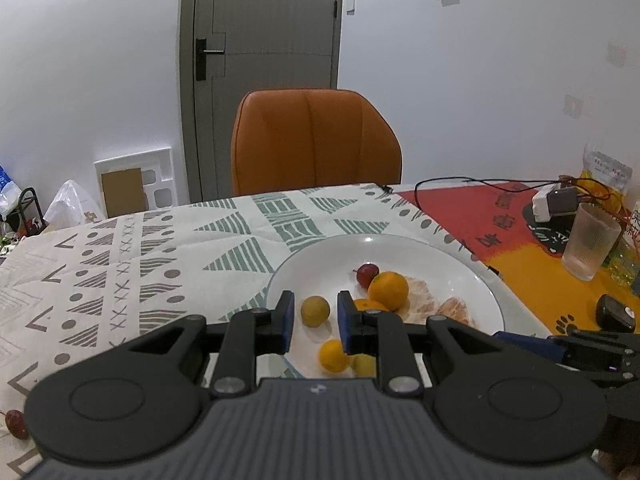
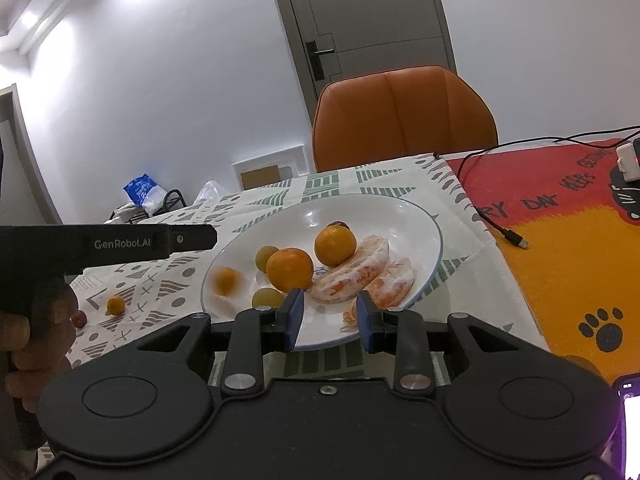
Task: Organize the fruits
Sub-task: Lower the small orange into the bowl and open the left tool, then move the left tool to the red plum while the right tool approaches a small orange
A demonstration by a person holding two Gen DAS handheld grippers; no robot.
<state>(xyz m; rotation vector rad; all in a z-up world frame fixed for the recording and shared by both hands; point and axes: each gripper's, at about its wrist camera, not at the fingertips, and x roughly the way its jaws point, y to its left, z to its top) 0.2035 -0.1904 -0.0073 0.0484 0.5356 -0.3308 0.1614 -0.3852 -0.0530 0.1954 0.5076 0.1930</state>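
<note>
A white plate (image 1: 460, 256) with a blue rim holds two oranges (image 2: 335, 246) (image 2: 289, 269), peeled segments (image 2: 352, 272), two yellow-green small fruits (image 2: 266, 257) and a red one (image 1: 368, 274). My left gripper (image 1: 315, 296) hangs over the plate's near left side, jaws slightly apart with nothing pressed between the pads. A small orange fruit (image 1: 334, 356) lies on the plate just under it, and looks blurred in the right wrist view (image 2: 226, 280). My right gripper (image 2: 330, 294) stands open and empty over the plate's near rim. On the cloth lie a small orange fruit (image 2: 116, 305) and a red one (image 2: 80, 318).
An orange chair (image 1: 316, 140) stands behind the patterned tablecloth (image 1: 120, 272). On the red and orange mat (image 2: 560, 248) are a ribbed glass (image 1: 592, 246), a black cable (image 2: 512, 236) and a white charger (image 1: 548, 200). A lit phone (image 2: 630, 420) lies at the near right. A hand (image 2: 36, 320) holds the left gripper.
</note>
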